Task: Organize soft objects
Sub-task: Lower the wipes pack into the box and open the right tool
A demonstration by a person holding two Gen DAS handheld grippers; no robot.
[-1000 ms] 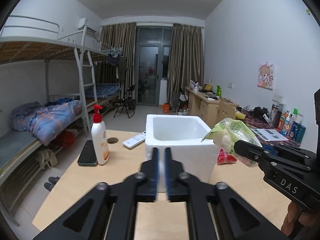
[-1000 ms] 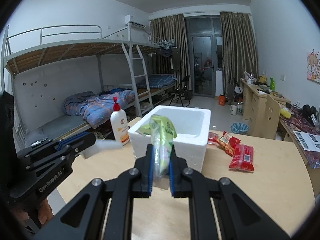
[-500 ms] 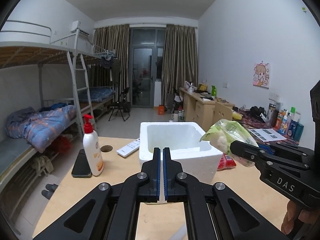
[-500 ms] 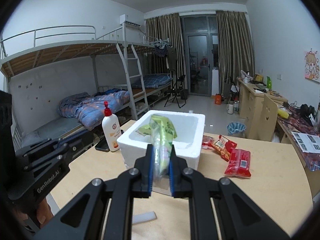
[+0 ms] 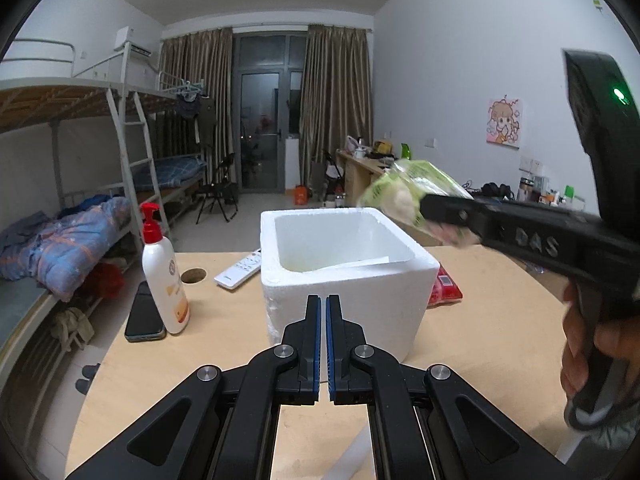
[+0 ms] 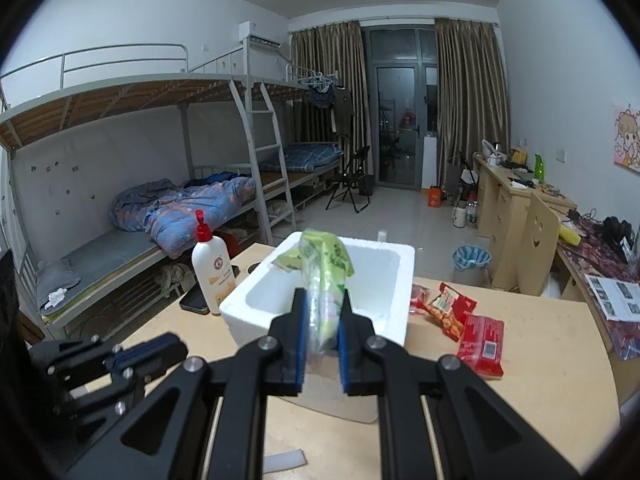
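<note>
Right gripper (image 6: 322,312) is clamped on a green snack bag (image 6: 324,276), blue pads pressed into the soft wrapper from both sides, the bag standing up between the fingers with its top flaring out above them. From the left wrist view the same bag (image 5: 412,196) hangs above the far right rim of the white foam box (image 5: 344,264), not yet over the middle of the opening. Left gripper (image 5: 322,320) sits low in front of the box with its jaws nearly together and nothing between them, just parked near the front wall. On the table (image 6: 540,360), right of the box, three red snack packets wait: a flat one (image 6: 482,340) nearest, an orange-printed one (image 6: 450,308) beside it, and a third (image 6: 418,292) tucked close against the box wall. A lotion pump bottle (image 5: 164,276), a phone (image 5: 144,316) and a white remote (image 5: 240,270) sit to the box's left, well out of the way. The step looks like dropping the bag in, so my call is to carry it further over the cavity, tip it down past the rim, then let go low so the light wrapper doesn't catch an edge and flop out. A gentle squeeze is enough here; harder would likely crush the contents. The foam box seems light too, so a bump from either gripper could shove it.
</note>
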